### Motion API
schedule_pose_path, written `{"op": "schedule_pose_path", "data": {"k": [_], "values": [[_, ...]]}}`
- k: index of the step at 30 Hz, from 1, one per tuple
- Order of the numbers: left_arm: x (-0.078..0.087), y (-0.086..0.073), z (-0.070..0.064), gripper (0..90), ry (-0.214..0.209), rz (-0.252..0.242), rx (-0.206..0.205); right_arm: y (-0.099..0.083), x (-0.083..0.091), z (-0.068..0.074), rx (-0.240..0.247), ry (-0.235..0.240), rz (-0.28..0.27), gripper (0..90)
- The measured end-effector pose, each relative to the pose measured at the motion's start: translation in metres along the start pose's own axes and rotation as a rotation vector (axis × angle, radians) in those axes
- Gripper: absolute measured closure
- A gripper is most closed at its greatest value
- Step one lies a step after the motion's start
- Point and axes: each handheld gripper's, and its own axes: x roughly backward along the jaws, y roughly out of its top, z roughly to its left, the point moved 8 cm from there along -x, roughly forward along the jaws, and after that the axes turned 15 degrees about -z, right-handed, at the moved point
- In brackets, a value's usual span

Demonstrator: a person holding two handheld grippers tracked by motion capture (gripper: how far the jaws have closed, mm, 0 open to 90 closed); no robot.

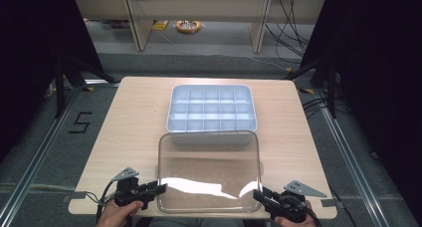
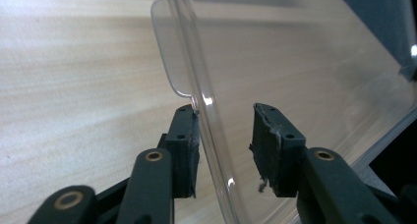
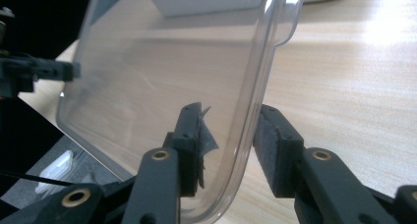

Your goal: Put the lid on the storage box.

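- The clear lid (image 1: 209,172) is at the near edge of the surface (image 1: 134,122), tilted, its far edge up near the grey compartment tray (image 1: 211,109), its near edge towards the person; the likely job is seating it on that tray
- The left tool (image 1: 160,188) straddles the lid's left rim; in the left gripper view its jaws stand apart, one pad (image 2: 187,150) touching the rim, the other clear of it; so it is open and grips nothing
- The right tool (image 1: 259,194) straddles the right rim; in the right gripper view a gap shows between each pad (image 3: 268,145) and the plastic; open too, or barely touching
- Risk: with neither tool clamped, a lift could let the lid slip out and drop flat, or slide off the near edge
- Risk: closing one side first may twist the thin plastic; it could skew or spring free
- Risk: a glossy rim and a worn, frayed pad mean poor friction; the lid could pivot between the pads
- Risk: carried skewed, the lid could catch the tray's wall and push it away
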Motion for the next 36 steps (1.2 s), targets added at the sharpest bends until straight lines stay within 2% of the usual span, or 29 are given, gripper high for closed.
{"op": "schedule_pose_path", "data": {"k": [1, 2, 3, 4, 5, 6, 7, 8, 9, 10, 11, 12, 13, 14, 17, 18, 19, 20, 23, 24, 25, 26, 27, 28, 34, 36], "values": [[0.000, 0.001, -0.002, 63.4, -0.004, -0.006, -0.011, -0.002, -0.002, -0.004, 0.007, -0.024, 0.005, 65.1], [0.000, 0.001, -0.002, 63.4, -0.004, -0.006, -0.011, -0.002, -0.002, -0.004, 0.007, -0.024, 0.005, 65.1], [0.000, 0.002, -0.004, 63.3, -0.008, -0.009, -0.016, -0.002, -0.003, -0.006, -0.013, -0.024, 0.012, 64.8], [0.001, 0.002, -0.005, 63.1, -0.012, -0.007, -0.022, -0.003, -0.001, -0.004, -0.048, -0.058, 0.022, 64.6], [0.001, 0.002, -0.005, 63.0, -0.012, -0.007, -0.022, -0.003, -0.001, -0.004, -0.048, -0.058, 0.022, 64.6], [0.001, 0.002, -0.005, 63.0, -0.011, -0.006, -0.020, 0.000, -0.003, -0.005, -0.022, -0.031, -0.006, 64.3], [0.001, 0.003, -0.005, 63.0, -0.009, -0.005, -0.021, 0.001, -0.003, -0.006, -0.013, -0.038, -0.006, 64.3], [0.001, 0.003, -0.005, 63.0, -0.009, -0.005, -0.021, 0.001, -0.003, -0.006, -0.013, -0.038, -0.006, 64.3], [0.001, 0.005, -0.005, 63.0, -0.009, -0.009, -0.027, 0.001, -0.004, -0.004, -0.044, -0.042, 0.000, 64.2], [0.001, 0.008, -0.006, 62.9, -0.006, -0.014, -0.040, 0.002, -0.004, -0.003, -0.050, -0.037, 0.003, 64.0], [0.000, 0.010, -0.007, 62.8, -0.008, -0.021, -0.050, 0.004, -0.006, -0.005, -0.021, -0.024, -0.001, 63.8], [0.000, 0.012, -0.008, 62.2, -0.007, -0.024, -0.072, 0.005, -0.008, -0.008, -0.009, -0.040, -0.005, 63.6], [0.000, 0.012, -0.008, 61.4, -0.007, -0.024, -0.072, 0.005, -0.008, -0.005, -0.051, -0.052, -0.003, 63.5], [-0.002, 0.016, -0.007, 61.0, -0.006, -0.017, -0.117, 0.007, -0.009, -0.008, -0.014, -0.050, 0.000, 63.4], [-0.004, 0.021, -0.006, 61.6, 0.004, -0.026, -0.114, 0.012, -0.013, -0.008, 0.003, -0.039, -0.007, 63.4], [-0.008, 0.026, -0.004, 61.7, 0.010, -0.035, -0.106, 0.014, -0.014, -0.010, 0.018, -0.052, -0.010, 63.4], [-0.009, 0.028, -0.003, 61.6, 0.015, -0.040, -0.113, 0.015, -0.016, -0.011, 0.018, -0.063, -0.003, 63.3], [-0.011, 0.030, -0.003, 61.6, 0.011, -0.039, -0.109, 0.017, -0.019, -0.009, -0.006, -0.058, -0.015, 63.2], [-0.014, 0.034, -0.001, 61.6, 0.016, -0.042, -0.112, 0.021, -0.023, -0.014, 0.019, -0.059, -0.011, 62.9], [-0.015, 0.036, -0.001, 61.6, 0.012, -0.044, -0.109, 0.024, -0.025, -0.016, 0.024, -0.072, -0.019, 62.5], [-0.018, 0.040, 0.000, 61.4, 0.018, -0.047, -0.110, 0.029, -0.029, -0.015, -0.002, -0.075, -0.022, 62.0], [-0.019, 0.043, 0.001, 61.4, 0.011, -0.051, -0.108, 0.032, -0.031, -0.018, 0.028, -0.071, -0.030, 62.0], [-0.020, 0.045, 0.002, 61.4, 0.017, -0.051, -0.104, 0.034, -0.032, -0.015, -0.019, -0.082, -0.029, 62.0], [-0.022, 0.048, 0.003, 61.4, 0.015, -0.052, -0.101, 0.038, -0.035, -0.019, 0.023, -0.066, -0.045, 61.9], [-0.026, 0.062, 0.005, 61.4, 0.032, -0.075, -0.108, 0.048, -0.045, -0.022, 0.031, -0.085, -0.040, 60.9], [-0.028, 0.069, 0.006, 61.7, 0.032, -0.086, -0.106, 0.051, -0.048, -0.022, 0.032, -0.072, -0.051, 60.8]]}}
